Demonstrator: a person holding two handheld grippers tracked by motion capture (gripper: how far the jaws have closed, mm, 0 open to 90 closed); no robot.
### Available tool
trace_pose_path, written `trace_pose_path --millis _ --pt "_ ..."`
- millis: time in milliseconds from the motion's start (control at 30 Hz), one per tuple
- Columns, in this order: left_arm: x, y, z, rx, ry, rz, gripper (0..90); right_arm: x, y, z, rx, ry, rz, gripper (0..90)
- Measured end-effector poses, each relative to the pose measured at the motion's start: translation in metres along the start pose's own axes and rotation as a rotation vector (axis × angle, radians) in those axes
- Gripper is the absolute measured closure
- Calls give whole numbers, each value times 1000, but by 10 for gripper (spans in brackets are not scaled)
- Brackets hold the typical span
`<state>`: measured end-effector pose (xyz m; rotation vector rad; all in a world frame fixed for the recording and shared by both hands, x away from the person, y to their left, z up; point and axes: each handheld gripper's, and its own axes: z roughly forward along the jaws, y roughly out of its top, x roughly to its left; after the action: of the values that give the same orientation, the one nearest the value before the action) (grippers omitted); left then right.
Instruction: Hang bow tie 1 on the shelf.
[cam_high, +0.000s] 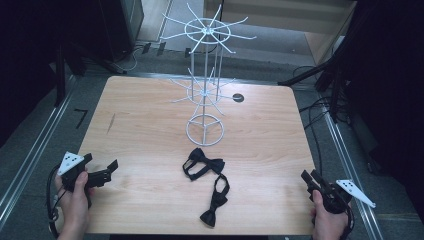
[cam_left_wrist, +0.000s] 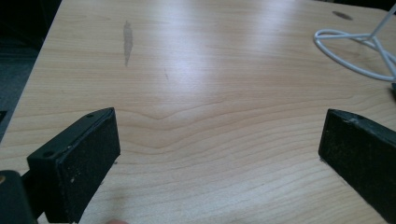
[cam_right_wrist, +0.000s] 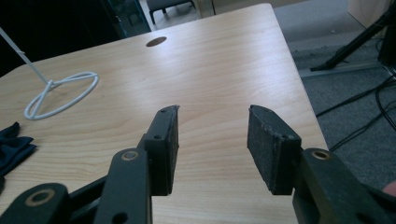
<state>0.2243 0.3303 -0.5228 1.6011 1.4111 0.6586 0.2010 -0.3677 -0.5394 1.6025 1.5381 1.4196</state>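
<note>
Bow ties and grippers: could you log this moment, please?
left gripper open | right gripper open | bow ties flat, untouched | wire stand bare

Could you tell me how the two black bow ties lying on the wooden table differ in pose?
The upper black bow tie lies nearer the white wire stand, its bow spread sideways and its strap curled into a small loop. The lower black bow tie stretches lengthwise toward the table's near edge, bow at the bottom, strap looped at the top. Both are black fabric, flat on the wood and untouched.
</note>
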Motion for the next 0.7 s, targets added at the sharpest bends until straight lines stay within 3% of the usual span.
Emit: trace_pose_path --millis 133,233,367,500,700 --pt "-2 1 2 16 29 22 0 9 1 2 -3 38 -36 552" --pt "-1 1 2 25 9 10 1 24 4 7 -4 76 -74 556" --pt "-1 1 2 31 18 11 1 45 9 13 9 134 -100 547" --pt "-3 1 2 34 34 19 1 64 16 18 16 158 -161 535" --pt "-3 1 2 33 33 20 1 83 25 25 32 190 -201 529"
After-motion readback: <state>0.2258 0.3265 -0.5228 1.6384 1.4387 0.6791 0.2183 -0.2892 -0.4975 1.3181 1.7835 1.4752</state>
